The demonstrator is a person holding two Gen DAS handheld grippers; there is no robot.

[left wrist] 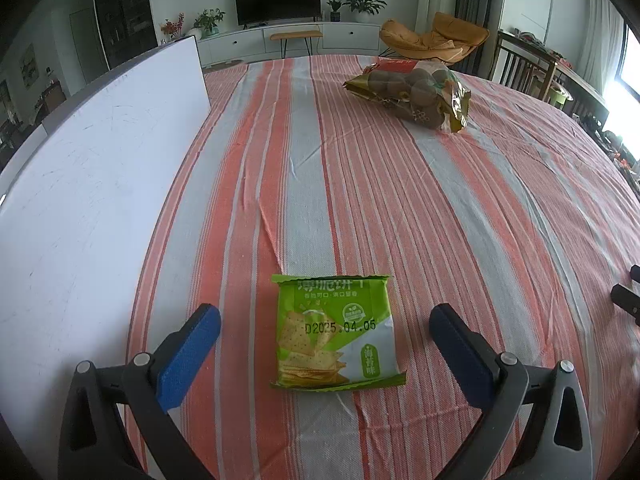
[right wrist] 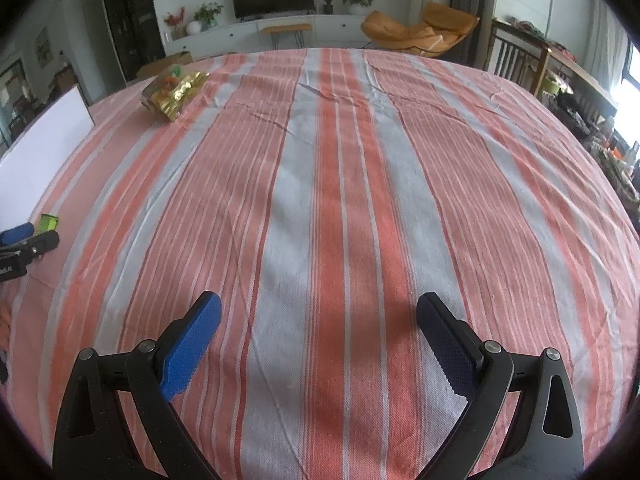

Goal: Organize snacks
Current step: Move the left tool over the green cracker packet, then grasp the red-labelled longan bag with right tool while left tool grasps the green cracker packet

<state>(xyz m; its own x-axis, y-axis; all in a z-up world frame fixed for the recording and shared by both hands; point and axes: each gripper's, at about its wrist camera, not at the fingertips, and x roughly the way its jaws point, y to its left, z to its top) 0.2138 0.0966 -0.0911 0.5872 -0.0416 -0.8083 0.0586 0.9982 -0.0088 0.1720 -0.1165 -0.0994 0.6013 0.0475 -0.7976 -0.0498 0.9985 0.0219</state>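
The left gripper (left wrist: 325, 322) hovers low over the counter (left wrist: 460, 216), its jaws spread wide with a green cracker packet (left wrist: 335, 332) lying flat on the striped cloth between them, touching neither blue pad. Only the left wrist view shows this packet fully, printed side up with a date stamp across it; in the right wrist view just a green corner (right wrist: 48, 222) of it peeks out beside the left gripper's tips at the far left edge. The right gripper (right wrist: 319, 316) also has its jaws wide apart, holding nothing, over bare striped cloth. A gold-trimmed bag of round brown snacks (left wrist: 414, 94) lies at the far side of the counter, well apart from the packet; the right wrist view shows it from another angle (right wrist: 174, 92), far left. A white board (left wrist: 100, 184) stands along the counter's left edge, large in the left view, a sliver in the right.
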